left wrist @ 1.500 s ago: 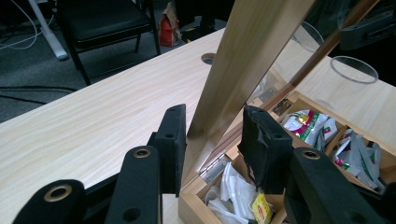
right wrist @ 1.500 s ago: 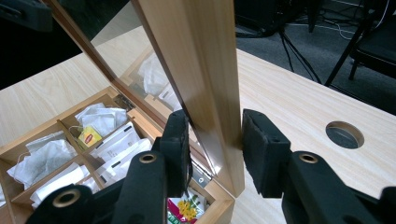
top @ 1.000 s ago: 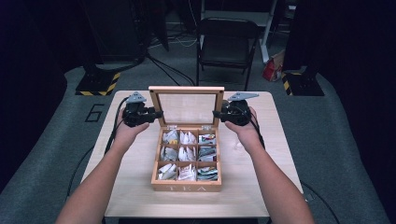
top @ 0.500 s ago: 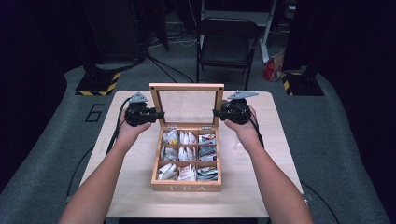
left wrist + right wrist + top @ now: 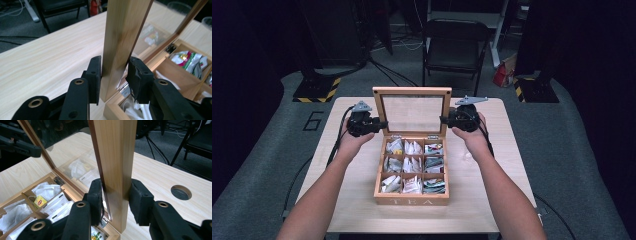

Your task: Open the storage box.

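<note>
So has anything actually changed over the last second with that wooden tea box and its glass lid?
Hardly anything. The left gripper has just closed a little further on the upright glass-paned wooden lid. The right gripper keeps its grip on the opposite edge, and the wooden tea box stays put.

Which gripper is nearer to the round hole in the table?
The right gripper: it clamps the lid on the side of the hole. The left gripper clamps the lid's opposite edge, farther away.

Read "TEA" on the front wall of the wooden tea box; read a large "6" on the grey floor mat.
</note>
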The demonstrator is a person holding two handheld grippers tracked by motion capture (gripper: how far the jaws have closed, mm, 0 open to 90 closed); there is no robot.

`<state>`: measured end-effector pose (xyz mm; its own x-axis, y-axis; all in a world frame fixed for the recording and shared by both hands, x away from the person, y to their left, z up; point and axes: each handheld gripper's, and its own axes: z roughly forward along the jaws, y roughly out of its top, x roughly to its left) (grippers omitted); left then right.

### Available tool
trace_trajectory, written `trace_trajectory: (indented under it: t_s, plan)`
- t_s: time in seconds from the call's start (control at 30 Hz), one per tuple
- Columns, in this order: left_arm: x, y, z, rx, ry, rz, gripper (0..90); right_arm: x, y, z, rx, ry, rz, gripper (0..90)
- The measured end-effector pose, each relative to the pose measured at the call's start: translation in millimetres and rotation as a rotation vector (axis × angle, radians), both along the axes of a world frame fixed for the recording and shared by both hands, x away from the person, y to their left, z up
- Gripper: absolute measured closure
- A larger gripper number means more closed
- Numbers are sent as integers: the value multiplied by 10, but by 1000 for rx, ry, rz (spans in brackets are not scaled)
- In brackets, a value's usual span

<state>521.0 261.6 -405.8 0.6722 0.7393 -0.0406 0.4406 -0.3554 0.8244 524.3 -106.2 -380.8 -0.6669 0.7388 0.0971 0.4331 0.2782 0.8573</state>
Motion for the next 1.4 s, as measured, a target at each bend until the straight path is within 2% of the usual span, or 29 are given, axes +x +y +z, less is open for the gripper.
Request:
trace_trajectory:
  t_s: [0.13, 0.27, 0.37, 0.6, 0.7, 1.03, 1.2, 1.4]
  plan:
    - [8, 5, -15, -9, -3, 0, 653, 5, 6, -8, -4, 0, -6, 640]
    - [16, -1, -27, -13, -11, 12, 659, 17, -6, -27, -5, 23, -13, 625]
    - [30, 0, -35, -28, -2, 21, 660, 20, -20, -42, -3, 19, -16, 608]
    - [58, 6, -41, -26, 4, 23, 662, -24, -60, -49, 1, 25, -28, 588]
    - [70, 1, -41, -29, 11, 30, 662, -56, -87, -67, -15, 16, -33, 588]
    - [123, -11, -50, -36, 26, 45, 660, -212, -88, -99, -3, 24, 23, 578]
    - [155, -20, -53, -24, 33, 51, 655, -278, -54, -101, 2, 24, 51, 578]
    - [182, -26, -61, -35, 45, 60, 651, -315, -25, -118, -5, 23, 62, 578]
